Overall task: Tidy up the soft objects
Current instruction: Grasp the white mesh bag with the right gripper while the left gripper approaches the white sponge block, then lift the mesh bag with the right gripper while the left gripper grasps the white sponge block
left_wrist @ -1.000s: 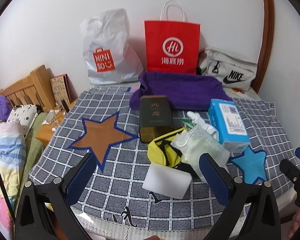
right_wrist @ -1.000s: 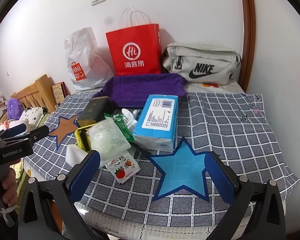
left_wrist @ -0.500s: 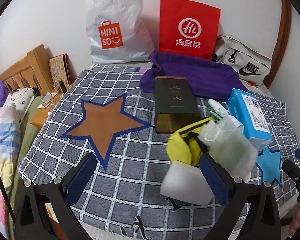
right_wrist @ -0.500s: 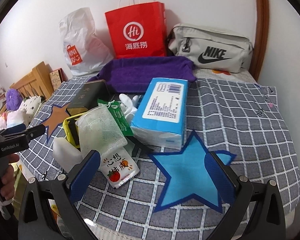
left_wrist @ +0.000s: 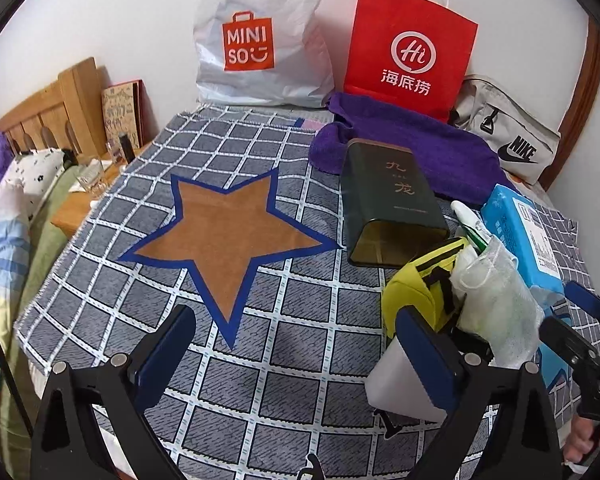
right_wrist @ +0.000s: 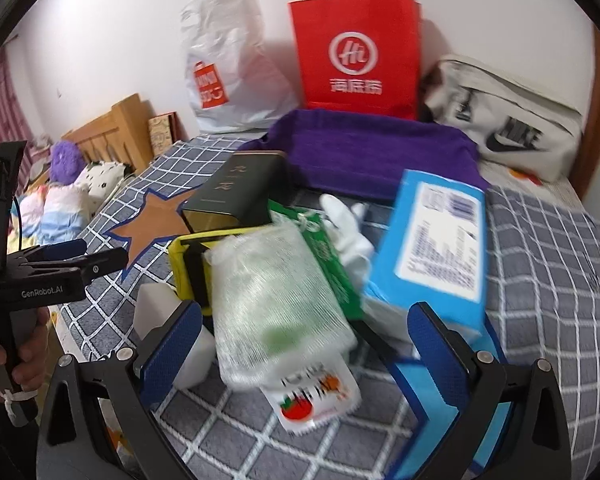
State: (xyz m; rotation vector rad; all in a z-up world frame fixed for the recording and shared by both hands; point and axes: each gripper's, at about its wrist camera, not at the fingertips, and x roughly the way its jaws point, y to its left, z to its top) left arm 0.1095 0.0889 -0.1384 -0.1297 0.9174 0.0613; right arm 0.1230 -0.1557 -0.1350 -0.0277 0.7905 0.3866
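My right gripper (right_wrist: 304,344) gapes wide over the white mesh pouch (right_wrist: 276,300); my left gripper (left_wrist: 296,348) spreads wide, empty, above the checked blanket's (left_wrist: 260,360) near edge.

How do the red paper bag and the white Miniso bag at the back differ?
The red paper bag is stiff and flat-faced with thin looped handles; the white Miniso bag is crumpled plastic, slumped and bulging. The red bag bears a white circle logo, the Miniso bag an orange square one. Both stand upright against the wall behind the purple towel.

A red paper bag (left_wrist: 410,52) and white plastic bag (left_wrist: 260,36) lean against the wall.
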